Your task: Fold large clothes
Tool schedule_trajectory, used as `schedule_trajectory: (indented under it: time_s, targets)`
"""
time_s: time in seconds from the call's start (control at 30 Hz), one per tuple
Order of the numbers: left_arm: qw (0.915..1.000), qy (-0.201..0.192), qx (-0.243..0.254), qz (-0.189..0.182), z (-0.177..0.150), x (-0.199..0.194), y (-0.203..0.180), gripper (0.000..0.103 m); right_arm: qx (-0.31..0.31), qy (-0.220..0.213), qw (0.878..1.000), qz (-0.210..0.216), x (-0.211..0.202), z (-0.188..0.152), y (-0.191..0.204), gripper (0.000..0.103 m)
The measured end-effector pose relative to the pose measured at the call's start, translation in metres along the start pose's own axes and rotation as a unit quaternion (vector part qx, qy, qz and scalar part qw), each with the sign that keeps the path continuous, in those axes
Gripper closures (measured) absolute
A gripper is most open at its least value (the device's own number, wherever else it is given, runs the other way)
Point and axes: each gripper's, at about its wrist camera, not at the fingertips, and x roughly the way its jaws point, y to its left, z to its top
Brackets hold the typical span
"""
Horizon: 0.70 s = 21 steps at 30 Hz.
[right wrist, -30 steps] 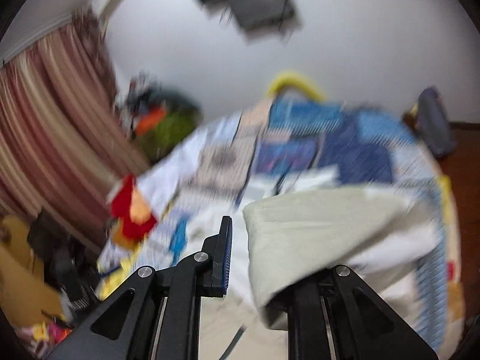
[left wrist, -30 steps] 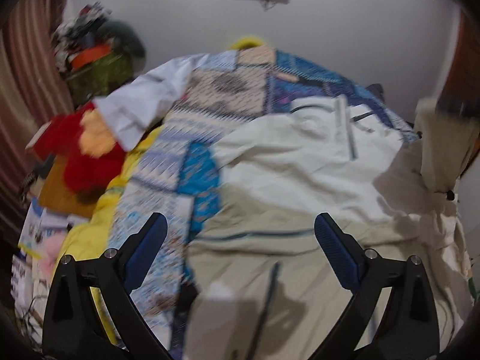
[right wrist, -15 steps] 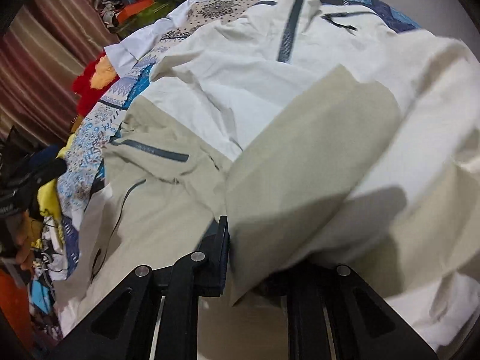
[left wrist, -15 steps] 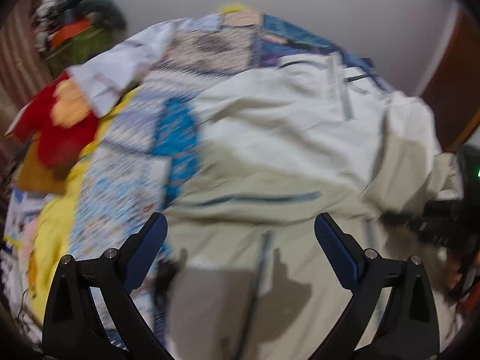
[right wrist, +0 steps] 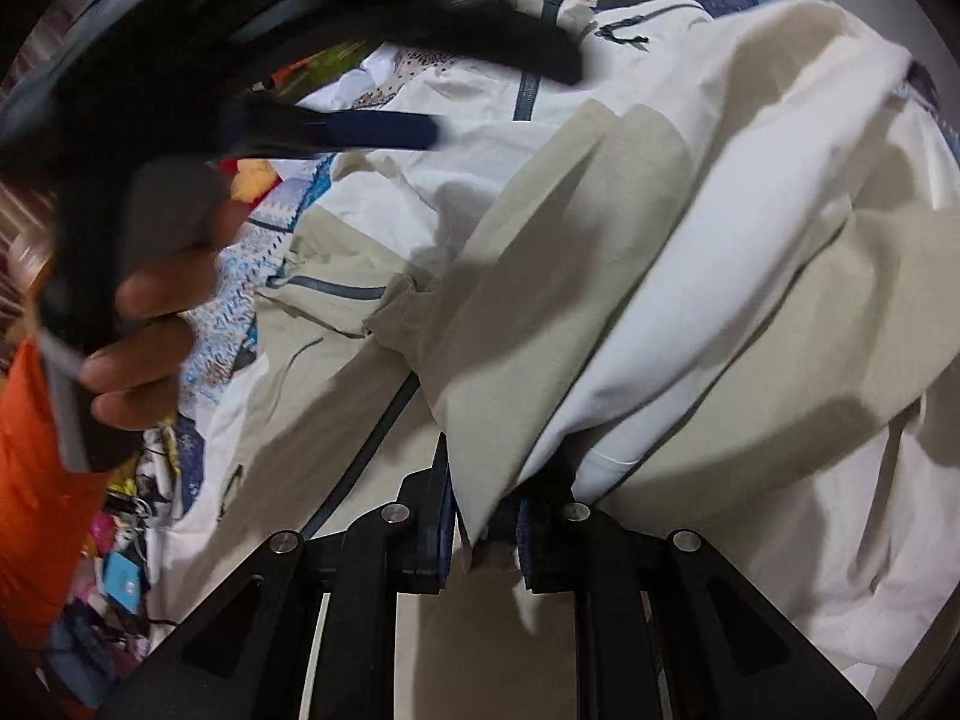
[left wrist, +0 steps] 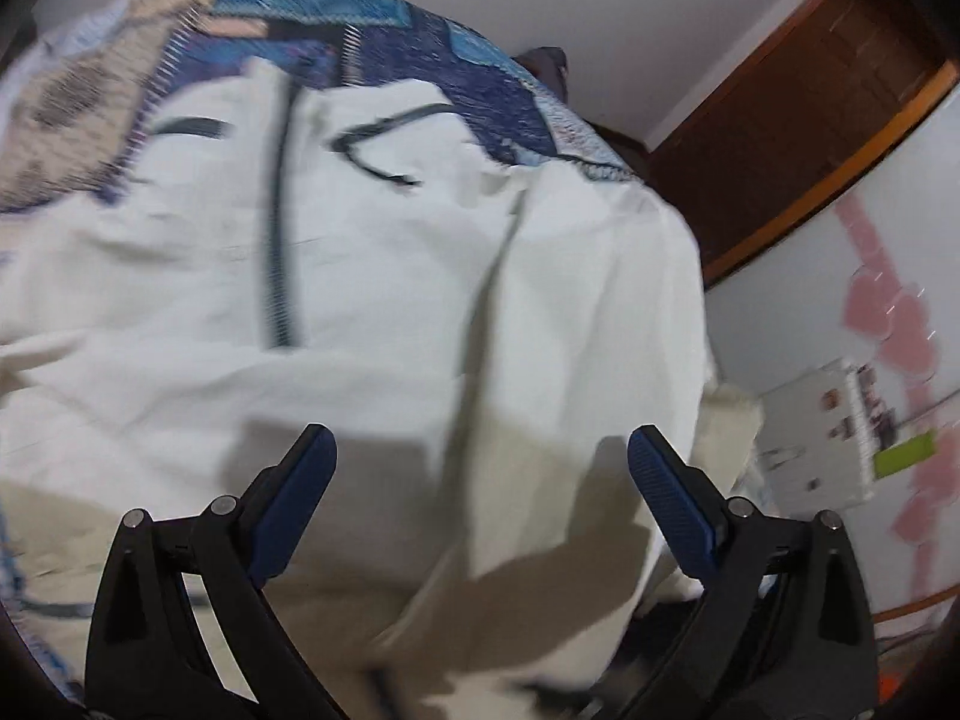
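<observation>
A large white and beige jacket point(left wrist: 372, 276) with dark zips lies spread on a patterned bedspread point(left wrist: 384, 24). My left gripper point(left wrist: 480, 480) is open just above the jacket, near its folded right side. It also shows blurred in the right wrist view point(right wrist: 384, 126), held by a hand point(right wrist: 144, 312). My right gripper point(right wrist: 480, 534) is shut on a fold of the jacket's sleeve point(right wrist: 660, 312), which drapes across the jacket body point(right wrist: 420, 120).
A brown door point(left wrist: 798, 120) and a white wall with pink marks point(left wrist: 888, 312) are to the right of the bed. Colourful clutter point(right wrist: 120, 570) lies off the bed's left side. An orange sleeve point(right wrist: 30, 480) is at the left edge.
The left gripper has swung right, toward the jacket's right side and the door. The right gripper has kept its hold and drawn the sleeve further over the jacket. The left gripper now crosses the right view.
</observation>
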Motion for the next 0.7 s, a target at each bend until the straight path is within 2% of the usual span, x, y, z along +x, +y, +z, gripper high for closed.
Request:
schedule_trajectory:
  time_s: [0.1, 0.17, 0.2, 0.23, 0.3, 0.4, 0.47, 0.53, 0.6, 0.7]
  targets:
    - [0.9991, 0.003, -0.025, -0.034, 0.018, 0.023, -0.003, 0.004, 0.009, -0.002, 1.0, 0.014, 0.0, 0.0, -0.006, 0.09]
    - [0.9984, 0.021, -0.043, -0.029, 0.025, 0.04, -0.005, 0.011, 0.017, -0.003, 1.0, 0.022, 0.0, -0.001, -0.009, 0.09]
    - [0.9979, 0.033, -0.052, -0.019, 0.027, 0.049, -0.005, 0.031, 0.022, -0.004, 0.999, 0.027, 0.0, -0.001, -0.012, 0.09]
    - [0.9976, 0.042, -0.055, -0.01, 0.027, 0.056, -0.006, 0.063, 0.025, -0.004, 0.999, 0.03, 0.0, -0.001, -0.013, 0.09]
    - [0.9966, 0.054, -0.06, 0.014, 0.025, 0.061, -0.008, 0.097, 0.033, -0.006, 0.999, 0.038, -0.001, -0.001, -0.017, 0.09]
    - [0.998, 0.01, -0.023, 0.058, 0.019, 0.037, -0.018, 0.1, 0.037, -0.006, 0.999, 0.037, -0.004, -0.001, -0.019, 0.09]
    - [0.9951, -0.041, 0.011, 0.09, 0.013, 0.0, -0.027, 0.101, 0.035, -0.007, 0.999, 0.03, -0.006, -0.002, -0.018, 0.09]
    - [0.9866, -0.1, 0.031, 0.125, 0.005, -0.048, -0.03, 0.101, 0.032, -0.008, 0.999, 0.021, -0.009, -0.003, -0.016, 0.09]
    - [0.9779, -0.15, 0.031, 0.143, -0.008, -0.097, -0.022, 0.101, 0.033, -0.012, 0.999, 0.006, -0.016, -0.005, -0.016, 0.09]
    - [0.9627, -0.2, 0.018, 0.182, -0.027, -0.144, -0.005, 0.101, 0.027, -0.039, 0.999, -0.009, -0.037, -0.007, -0.013, 0.09]
